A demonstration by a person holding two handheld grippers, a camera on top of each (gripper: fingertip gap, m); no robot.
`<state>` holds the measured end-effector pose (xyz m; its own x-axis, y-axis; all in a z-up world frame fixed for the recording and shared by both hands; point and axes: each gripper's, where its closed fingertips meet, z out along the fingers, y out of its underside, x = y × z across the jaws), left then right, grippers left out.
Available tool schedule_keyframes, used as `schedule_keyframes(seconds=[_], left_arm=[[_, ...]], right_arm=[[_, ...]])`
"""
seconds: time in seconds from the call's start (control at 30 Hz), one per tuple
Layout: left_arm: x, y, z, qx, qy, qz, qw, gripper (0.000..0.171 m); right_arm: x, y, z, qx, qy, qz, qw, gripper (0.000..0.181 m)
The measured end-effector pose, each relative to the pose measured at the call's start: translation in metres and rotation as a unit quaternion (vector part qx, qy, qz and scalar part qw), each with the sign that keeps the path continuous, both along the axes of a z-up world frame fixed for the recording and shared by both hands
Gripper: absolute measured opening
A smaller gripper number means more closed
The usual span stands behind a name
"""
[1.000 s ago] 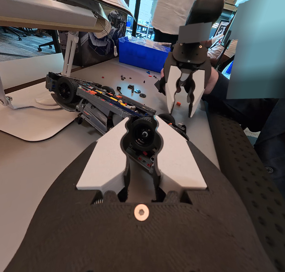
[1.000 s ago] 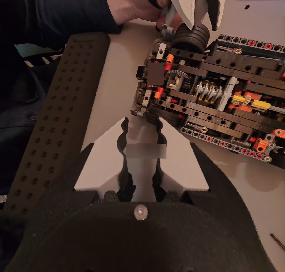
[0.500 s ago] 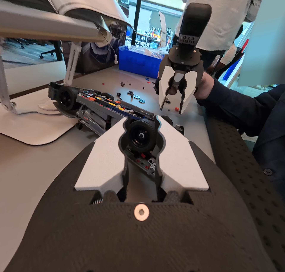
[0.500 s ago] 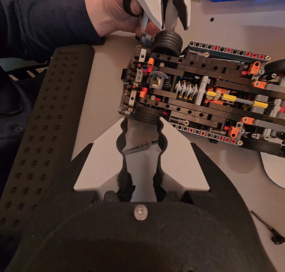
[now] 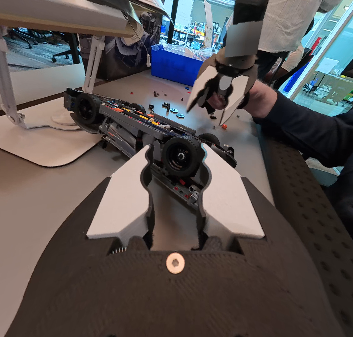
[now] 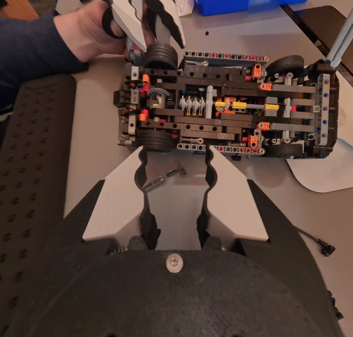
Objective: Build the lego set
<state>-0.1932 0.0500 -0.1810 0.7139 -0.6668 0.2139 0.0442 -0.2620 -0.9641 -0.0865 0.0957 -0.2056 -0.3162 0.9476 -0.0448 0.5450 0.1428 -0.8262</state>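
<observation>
The Lego car (image 6: 219,106) lies upside down on the grey table, with its black and orange underside up. It also shows in the left wrist view (image 5: 133,125). My left gripper (image 5: 175,148) is open, its fingertips on either side of the car's near rear wheel (image 5: 181,158) with a small gap on the left. From the right wrist view it (image 6: 162,47) hangs just over that wheel (image 6: 160,58). My right gripper (image 6: 175,149) is open and empty, just short of the car's other rear wheel (image 6: 154,140). It shows above the table in the left wrist view (image 5: 205,117).
Small grey and black pieces (image 6: 162,178) lie between my right fingers, and a black rod (image 6: 315,241) lies to the right. Loose parts (image 5: 172,108) lie before a blue bin (image 5: 172,68). A white book stand (image 5: 38,140) stands by the car's front. A black perforated pad (image 5: 305,213) borders the table. The gap from one gripper's tips to the other's is roughly 12 cm. The black rod (image 6: 315,241) is about 15 cm from my right fingertips.
My right gripper has pulled back from the car and opened wider, so more of the car shows. My left gripper's jaws have widened around the wheel.
</observation>
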Motion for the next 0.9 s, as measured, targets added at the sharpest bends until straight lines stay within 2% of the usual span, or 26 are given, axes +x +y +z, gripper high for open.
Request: schedule_keyframes(seconds=[0.1, 0.3, 0.43, 0.53, 0.57, 0.63, 0.67, 0.7, 0.77, 0.9], left_arm=[[0.002, 0.0, -0.001, -0.002, -0.003, -0.004, 1.0, 0.044], [0.004, 0.0, -0.003, -0.006, -0.004, -0.011, 1.0, 0.044], [0.006, 0.0, -0.005, -0.009, -0.004, -0.016, 1.0, 0.042], [0.007, 0.001, -0.007, -0.013, -0.004, -0.018, 1.0, 0.042], [0.007, 0.001, -0.007, -0.013, -0.004, -0.019, 1.0, 0.042], [0.007, 0.001, -0.007, -0.013, -0.005, -0.02, 1.0, 0.042], [0.007, 0.001, -0.006, -0.013, -0.006, -0.019, 1.0, 0.042], [0.007, 0.001, -0.006, -0.013, -0.007, -0.019, 1.0, 0.042], [0.007, 0.001, -0.007, -0.014, -0.008, -0.019, 1.0, 0.042], [0.007, 0.001, -0.007, -0.015, -0.01, -0.02, 1.0, 0.042]], right_arm=[[-0.008, 0.001, -0.007, 0.01, -0.002, -0.008, 1.0, 0.073], [-0.015, -0.006, -0.02, 0.006, -0.019, 0.005, 1.0, 0.086], [-0.015, -0.006, -0.016, -0.025, -0.009, 0.008, 1.0, 0.072], [-0.016, 0.005, -0.015, -0.03, 0.001, -0.014, 0.999, 0.046], [-0.016, 0.007, -0.014, -0.027, 0.001, -0.02, 0.999, 0.042], [-0.016, 0.005, -0.011, -0.023, 0.002, -0.021, 1.0, 0.052], [-0.016, 0.0, -0.007, -0.024, 0.009, -0.01, 1.0, 0.065], [-0.015, -0.007, -0.003, -0.029, 0.018, 0.009, 0.999, 0.07], [-0.016, -0.017, -0.001, -0.027, 0.024, 0.031, 0.999, 0.074], [-0.019, -0.009, -0.016, -0.002, -0.003, 0.012, 1.0, 0.076]])
